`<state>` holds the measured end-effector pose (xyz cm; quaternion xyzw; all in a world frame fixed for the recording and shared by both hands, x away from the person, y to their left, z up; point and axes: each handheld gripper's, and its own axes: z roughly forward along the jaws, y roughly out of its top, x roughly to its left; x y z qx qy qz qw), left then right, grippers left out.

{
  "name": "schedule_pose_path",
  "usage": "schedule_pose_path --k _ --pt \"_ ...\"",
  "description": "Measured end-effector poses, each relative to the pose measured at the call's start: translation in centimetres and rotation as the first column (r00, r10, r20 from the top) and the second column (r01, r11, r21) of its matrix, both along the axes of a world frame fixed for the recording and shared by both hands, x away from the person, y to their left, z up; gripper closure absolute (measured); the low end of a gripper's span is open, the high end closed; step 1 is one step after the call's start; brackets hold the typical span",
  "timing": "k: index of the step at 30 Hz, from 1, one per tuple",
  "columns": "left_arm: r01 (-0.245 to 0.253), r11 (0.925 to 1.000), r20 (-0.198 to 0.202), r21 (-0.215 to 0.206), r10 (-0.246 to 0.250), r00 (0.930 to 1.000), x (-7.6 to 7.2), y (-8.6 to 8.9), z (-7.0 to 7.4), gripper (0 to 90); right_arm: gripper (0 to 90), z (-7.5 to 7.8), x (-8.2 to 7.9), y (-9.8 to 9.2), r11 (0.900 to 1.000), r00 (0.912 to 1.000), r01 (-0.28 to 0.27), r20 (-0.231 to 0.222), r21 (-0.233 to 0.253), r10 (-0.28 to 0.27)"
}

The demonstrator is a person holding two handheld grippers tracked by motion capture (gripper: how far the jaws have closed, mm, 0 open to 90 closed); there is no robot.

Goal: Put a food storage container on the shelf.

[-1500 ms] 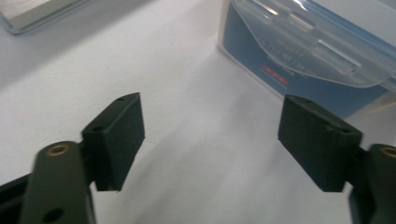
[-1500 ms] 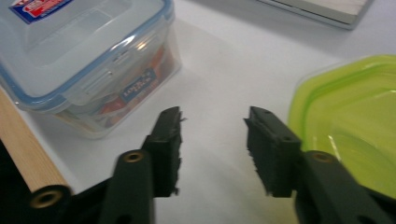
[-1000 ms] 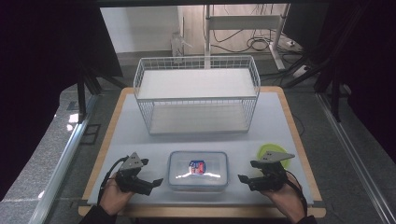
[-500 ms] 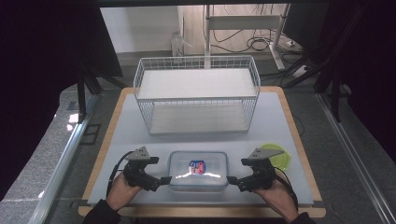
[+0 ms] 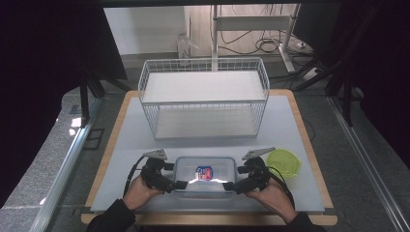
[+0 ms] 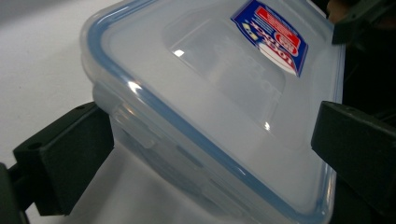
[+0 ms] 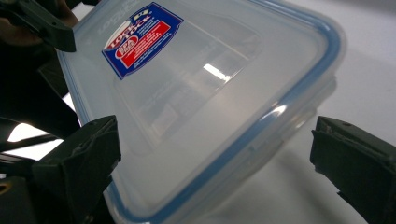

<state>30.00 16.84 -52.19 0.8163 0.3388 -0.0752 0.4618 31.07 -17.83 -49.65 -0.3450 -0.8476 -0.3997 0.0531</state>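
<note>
Container (image 5: 205, 174), clear with blue-edged lid, lies on the table (image 5: 125, 140) between left gripper (image 5: 180, 184) and right gripper (image 5: 231, 185); gripper views show each one's jaws spread around a corner, label (image 6: 275, 35) legible.

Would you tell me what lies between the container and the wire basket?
Nothing: in the high view, bare grey mat separates the container from the wire basket.

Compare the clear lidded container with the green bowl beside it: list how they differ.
1. The container is rectangular; the green bowl is round.
2. The container is clear with a blue-rimmed lid and a red and blue label; the bowl is plain yellow-green and has no lid.
3. The left gripper and right gripper flank the container's ends, jaws open; the bowl sits apart, behind the right gripper.

Both rest on the white table.
</note>
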Motion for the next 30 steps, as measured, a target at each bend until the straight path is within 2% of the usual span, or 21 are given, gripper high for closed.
schedule_pose_path --k 3,5,9,11,14,17,21,23,24,30 --pt "0.002 0.9999 -0.026 -0.016 -0.002 0.9997 0.0 0.1 -0.3 0.0 1.9 -0.4 0.7 0.3 1.0 0.9983 0.004 -0.058 0.03 -0.003" --pt "0.004 0.9999 -0.036 -0.014 -0.004 0.9994 -0.1 0.1 -0.3 0.0 0.5 -0.6 0.9 0.4 0.999 0.9967 0.004 -0.081 0.035 -0.001" --pt "0.001 1.0 -0.032 0.001 -0.001 0.9995 -0.8 0.2 0.1 1.9 5.7 -0.5 0.8 0.1 0.999 0.9926 0.017 -0.121 0.042 -0.012" --pt "-0.001 1.0 -0.018 0.006 0.001 0.9998 -1.3 0.4 0.2 5.7 8.9 -0.2 0.4 0.0 0.999 0.9939 0.021 -0.109 0.033 -0.018" --pt "-0.02 0.9998 0.018 0.005 0.02 0.9996 -2.3 0.7 0.6 11.4 14.5 0.5 -0.6 0.0 1.0 0.998 0.012 -0.062 0.002 -0.012" --pt "-0.036 0.9993 0.042 -0.007 0.036 0.9985 -3.2 1.1 0.8 19.0 21.9 0.8 -1.8 -0.4 1.0 0.9996 0.011 -0.028 0.001 -0.011" --pt "-0.056 0.9978 0.054 -0.036 0.058 0.9969 -4.4 1.5 0.8 27.1 34.6 0.6 -2.6 -1.6 0.998 0.9985 0.017 -0.053 0.064 -0.014" --pt "-0.065 0.9966 0.052 -0.051 0.068 0.9963 -4.6 1.8 0.8 34.9 40.9 0.6 -2.7 -2.1 0.996 0.9981 0.019 -0.06 0.093 -0.013" --pt "-0.074 0.9941 0.051 -0.079 0.078 0.9956 -5.0 2.2 0.8 38.0 43.5 0.7 -2.8 -2.3 0.994 0.9985 0.021 -0.053 0.106 -0.015" --pt "-0.11 0.9897 0.054 -0.092 0.115 0.9919 -5.4 2.1 0.9 41.1 46.9 0.8 -2.9 -2.4 0.991 0.9975 0.046 -0.059 0.126 -0.039"
